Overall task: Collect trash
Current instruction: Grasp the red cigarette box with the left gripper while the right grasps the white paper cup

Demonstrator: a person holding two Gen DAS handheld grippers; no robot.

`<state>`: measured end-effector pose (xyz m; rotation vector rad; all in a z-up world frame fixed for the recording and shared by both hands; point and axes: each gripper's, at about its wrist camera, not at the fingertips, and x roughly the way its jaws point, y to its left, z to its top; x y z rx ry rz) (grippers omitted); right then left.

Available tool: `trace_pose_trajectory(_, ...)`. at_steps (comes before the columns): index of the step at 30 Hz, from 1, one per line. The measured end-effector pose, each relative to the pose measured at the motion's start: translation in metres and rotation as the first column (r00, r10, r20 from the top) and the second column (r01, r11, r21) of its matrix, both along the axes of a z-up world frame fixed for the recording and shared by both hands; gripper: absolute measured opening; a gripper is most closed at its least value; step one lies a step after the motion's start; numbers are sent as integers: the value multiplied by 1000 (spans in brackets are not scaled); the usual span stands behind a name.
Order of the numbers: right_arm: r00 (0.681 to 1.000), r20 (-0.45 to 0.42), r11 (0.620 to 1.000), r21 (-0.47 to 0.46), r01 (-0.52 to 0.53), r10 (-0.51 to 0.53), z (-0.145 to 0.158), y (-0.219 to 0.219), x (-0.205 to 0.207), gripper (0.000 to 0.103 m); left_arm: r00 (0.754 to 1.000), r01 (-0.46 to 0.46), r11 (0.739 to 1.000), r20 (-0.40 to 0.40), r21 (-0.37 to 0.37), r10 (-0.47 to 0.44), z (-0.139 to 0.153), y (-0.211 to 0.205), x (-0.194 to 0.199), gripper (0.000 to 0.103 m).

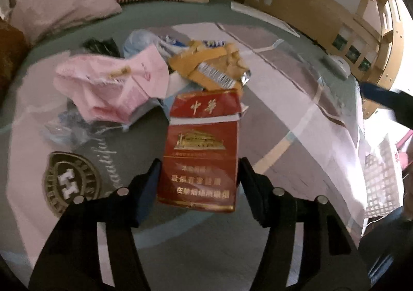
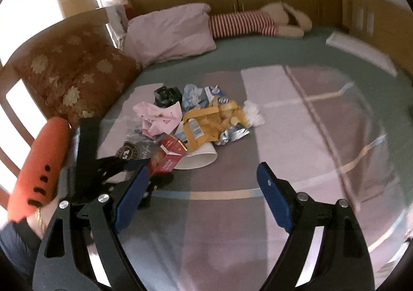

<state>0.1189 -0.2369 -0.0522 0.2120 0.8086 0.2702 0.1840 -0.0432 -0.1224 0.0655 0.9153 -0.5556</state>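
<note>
The left gripper (image 1: 198,177) grips the lower half of the red pack (image 1: 200,151), one finger pressed on each long side; no earlier view is available to compare. The pack's lid is tipped open, and in the right wrist view the pack (image 2: 169,154) sits lifted at the near edge of the trash pile. The right gripper (image 2: 204,187) stands wide with nothing between its blue pads (image 2: 273,198), to the right of the pack, above the bedspread (image 2: 219,213). Just behind the pack lie a white cup (image 2: 198,159) on its side and a yellow wrapper (image 1: 214,66). Left of the pack lies crumpled pink paper (image 1: 116,84); behind that, a black bag (image 2: 166,94) and a blue plastic bag (image 2: 192,96). Foil (image 2: 235,134) and white tissue (image 2: 254,111) lie to the right of the wrapper. Far behind the pack, a pink pillow (image 2: 170,32) and a striped plush toy (image 2: 258,22) rest by the wall; a brown cushion (image 2: 74,79) lies far left.
</note>
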Motion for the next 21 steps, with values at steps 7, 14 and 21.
trace_pose_trajectory(7,978,-207,939,327,106,-38,-59,-21,60,84,968,-216,976,133,8,213,86,23,-47,27)
trace_pose_trajectory(14,959,-284,923,365,125,-18,-109,1,89,80,919,-348,934,169,-78,357,127,45,-97,26)
trace_pose_trajectory(21,959,-271,952,306,4,83,-110,41,99,24,914,-366,925,147,-103,378,126,58,-102,26)
